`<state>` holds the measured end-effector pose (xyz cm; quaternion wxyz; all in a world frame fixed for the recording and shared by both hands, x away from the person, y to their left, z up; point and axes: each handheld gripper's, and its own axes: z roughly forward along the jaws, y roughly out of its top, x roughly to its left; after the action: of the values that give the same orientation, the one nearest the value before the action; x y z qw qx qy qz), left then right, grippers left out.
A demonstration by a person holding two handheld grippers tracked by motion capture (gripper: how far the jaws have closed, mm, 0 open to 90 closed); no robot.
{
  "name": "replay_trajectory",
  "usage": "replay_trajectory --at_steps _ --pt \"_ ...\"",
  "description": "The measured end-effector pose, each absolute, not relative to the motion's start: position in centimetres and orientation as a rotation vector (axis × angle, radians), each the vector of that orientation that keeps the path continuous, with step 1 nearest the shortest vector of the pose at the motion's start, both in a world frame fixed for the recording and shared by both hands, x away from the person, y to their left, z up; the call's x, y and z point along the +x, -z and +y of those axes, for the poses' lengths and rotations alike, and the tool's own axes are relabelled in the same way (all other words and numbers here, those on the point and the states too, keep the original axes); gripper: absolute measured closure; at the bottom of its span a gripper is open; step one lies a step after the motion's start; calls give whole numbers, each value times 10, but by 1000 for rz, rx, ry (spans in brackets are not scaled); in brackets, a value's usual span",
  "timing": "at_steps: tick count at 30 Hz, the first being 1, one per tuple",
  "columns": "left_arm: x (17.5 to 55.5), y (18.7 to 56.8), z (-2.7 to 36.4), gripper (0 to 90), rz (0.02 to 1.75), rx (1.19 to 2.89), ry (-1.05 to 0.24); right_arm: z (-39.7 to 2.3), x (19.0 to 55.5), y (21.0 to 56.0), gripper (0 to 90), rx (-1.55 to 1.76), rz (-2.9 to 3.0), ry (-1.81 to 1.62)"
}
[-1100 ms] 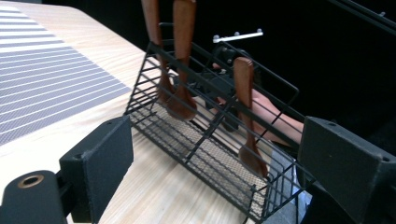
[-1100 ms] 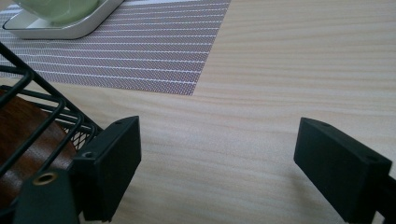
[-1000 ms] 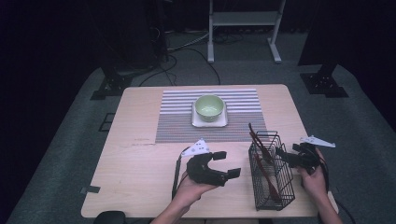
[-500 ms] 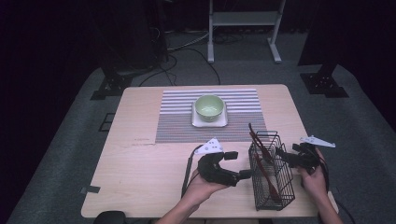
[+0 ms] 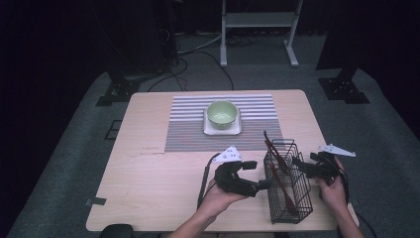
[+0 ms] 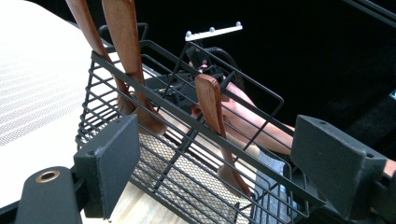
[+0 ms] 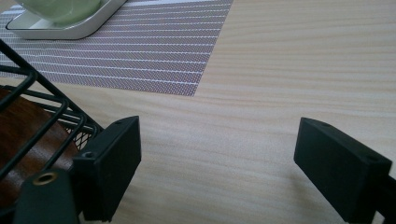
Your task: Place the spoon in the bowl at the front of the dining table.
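A black wire basket [image 5: 289, 198] stands at the table's front right with several wooden utensils [image 5: 277, 168] leaning in it. My left gripper [image 5: 260, 174] lies on its side at the basket's left wall. In the left gripper view the gripper [image 6: 224, 172] has wide jaws that have just been closing a little. The basket's near wall [image 6: 187, 116] and the wooden handles [image 6: 126, 56] sit just ahead between them, and the pads do not press on it. My right gripper [image 5: 299, 166] rests at the basket's right side. Its wide jaws [image 7: 217, 168] have bare table between them, and the basket's corner [image 7: 28, 93] lies beside one jaw.
A green bowl [image 5: 221, 113] sits on a white square tray [image 5: 210, 130] on a striped placemat [image 5: 188, 129] at the middle back. Light wood table [image 5: 148, 188] stretches to the left. A person's hands hold both grippers near the front edge.
My left gripper has moved right across the table up to the basket's left wall. The right gripper and the basket have stayed put.
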<state>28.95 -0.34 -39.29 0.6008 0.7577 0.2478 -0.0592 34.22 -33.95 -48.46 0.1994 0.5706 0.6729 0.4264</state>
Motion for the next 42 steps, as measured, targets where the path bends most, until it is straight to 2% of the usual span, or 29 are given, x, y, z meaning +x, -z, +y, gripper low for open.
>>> replay_trajectory --at_steps 1,19,20,28,37,42 --pt "290 393 -4 192 565 1759 136 -340 342 485 134 1595 1882 -1192" --pt "294 390 -18 199 564 1781 123 -340 342 485 134 1593 1881 -1196" --pt "294 390 -18 223 564 1781 123 -340 342 485 134 1592 1881 -1196" --pt "295 390 -24 234 550 1795 122 -339 342 485 134 1589 1882 -1195" --pt "294 390 -27 358 526 1795 114 -339 342 484 134 1588 1882 -1197" --pt "296 390 -28 456 525 1798 105 -339 342 484 134 1584 1883 -1200"
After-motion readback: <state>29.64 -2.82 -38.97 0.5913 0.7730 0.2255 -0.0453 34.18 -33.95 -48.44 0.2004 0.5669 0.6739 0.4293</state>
